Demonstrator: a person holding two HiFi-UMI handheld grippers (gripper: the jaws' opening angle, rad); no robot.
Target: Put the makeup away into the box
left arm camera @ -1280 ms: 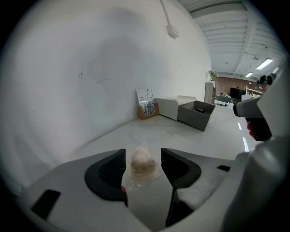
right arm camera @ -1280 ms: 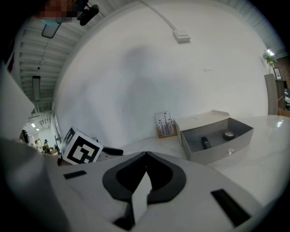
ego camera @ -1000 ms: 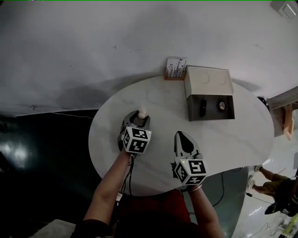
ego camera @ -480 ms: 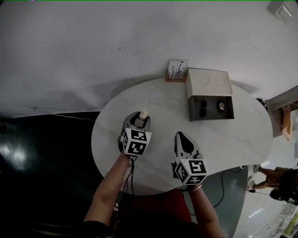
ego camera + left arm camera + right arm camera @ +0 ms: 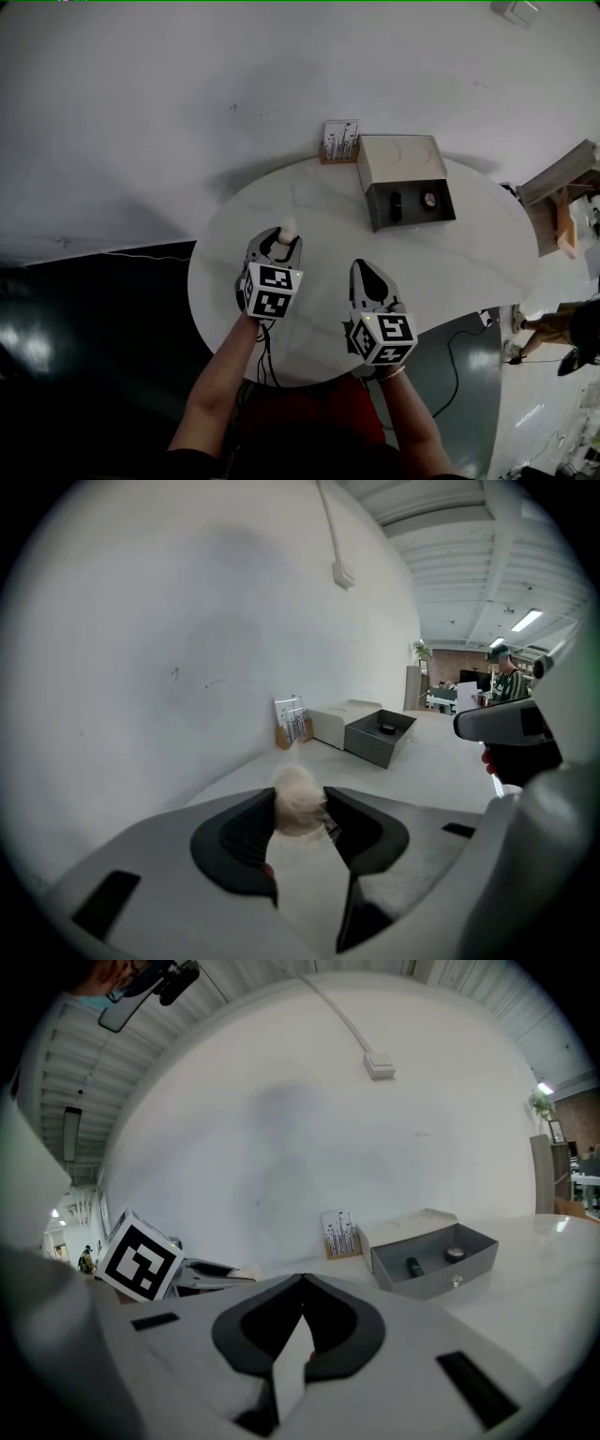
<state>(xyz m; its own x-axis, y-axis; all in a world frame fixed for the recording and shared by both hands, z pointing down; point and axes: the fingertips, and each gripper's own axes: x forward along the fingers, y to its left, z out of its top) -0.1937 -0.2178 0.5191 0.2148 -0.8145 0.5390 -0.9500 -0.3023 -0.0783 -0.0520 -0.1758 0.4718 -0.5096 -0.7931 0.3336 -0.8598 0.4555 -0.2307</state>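
We log the left gripper (image 5: pixel 282 238) over the near side of the white round table (image 5: pixel 469 272); its jaws have just been closing and now pinch a pale fluffy puff (image 5: pixel 298 803) that pokes out past the tips. The right gripper (image 5: pixel 302 1283) hangs just beside it, jaws brought together with nothing between them. The box (image 5: pixel 398 159) lies open at the far edge, well apart from the puff, with a dark tube (image 5: pixel 396 200) and a round compact (image 5: pixel 428 199) inside and a printed card holder (image 5: pixel 339 142) just beside it.
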